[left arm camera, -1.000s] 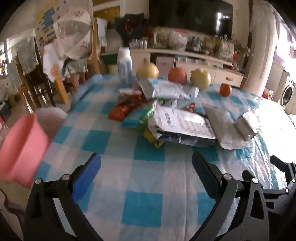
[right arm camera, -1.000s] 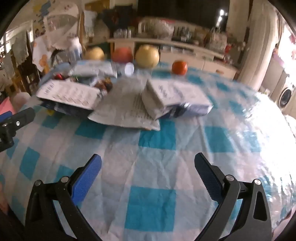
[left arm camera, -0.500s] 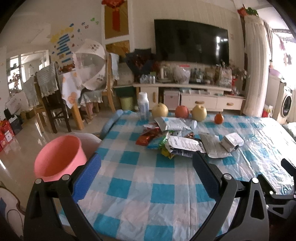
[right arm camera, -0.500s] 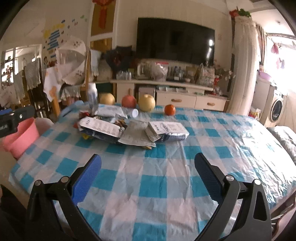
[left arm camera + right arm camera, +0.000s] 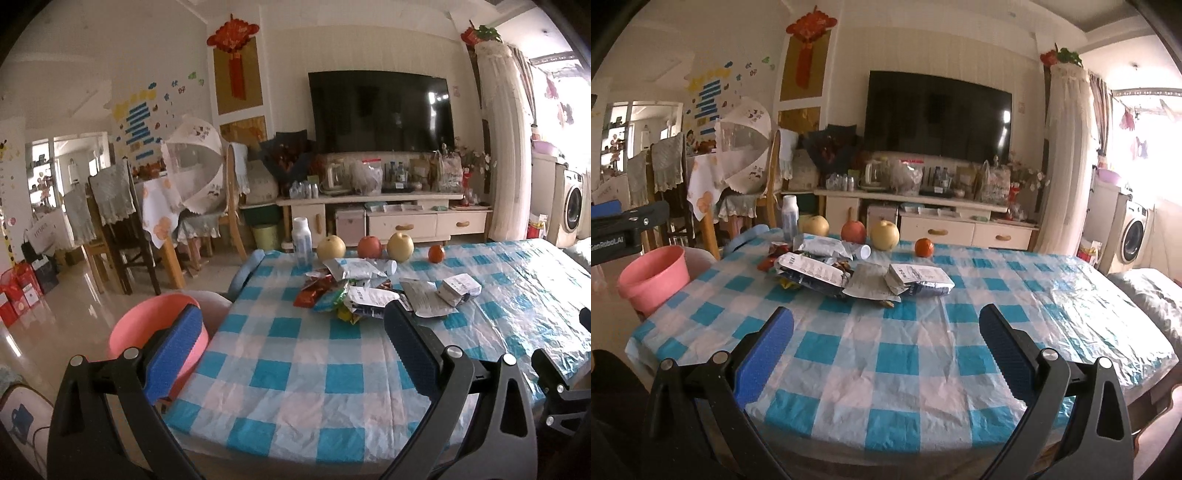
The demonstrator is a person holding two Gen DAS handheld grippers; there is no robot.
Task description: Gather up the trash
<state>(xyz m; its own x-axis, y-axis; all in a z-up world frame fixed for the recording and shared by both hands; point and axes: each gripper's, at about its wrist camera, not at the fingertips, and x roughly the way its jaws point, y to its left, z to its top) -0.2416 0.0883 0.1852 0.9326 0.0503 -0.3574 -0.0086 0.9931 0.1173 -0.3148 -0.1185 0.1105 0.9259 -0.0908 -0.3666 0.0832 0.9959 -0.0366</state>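
Left wrist view: the left gripper hangs wide open and empty above the near edge of the table, which wears a blue-and-white checked cloth. Its left finger overlaps the pink bucket standing just off the table's left edge. The trash, a heap of crumpled wrappers with a folded silver packet at its right end, lies toward the far edge, in front of a white bottle, two pears, an apple and an orange. At this view's right border part of the other tool's black frame shows.

The right wrist view shows the right gripper, equally spread and holding nothing, over the near edge. Here the wrappers and silver packet sit left of centre, the bucket is seen whole beside the left edge, and the table's right side runs clear to a washing machine beyond.
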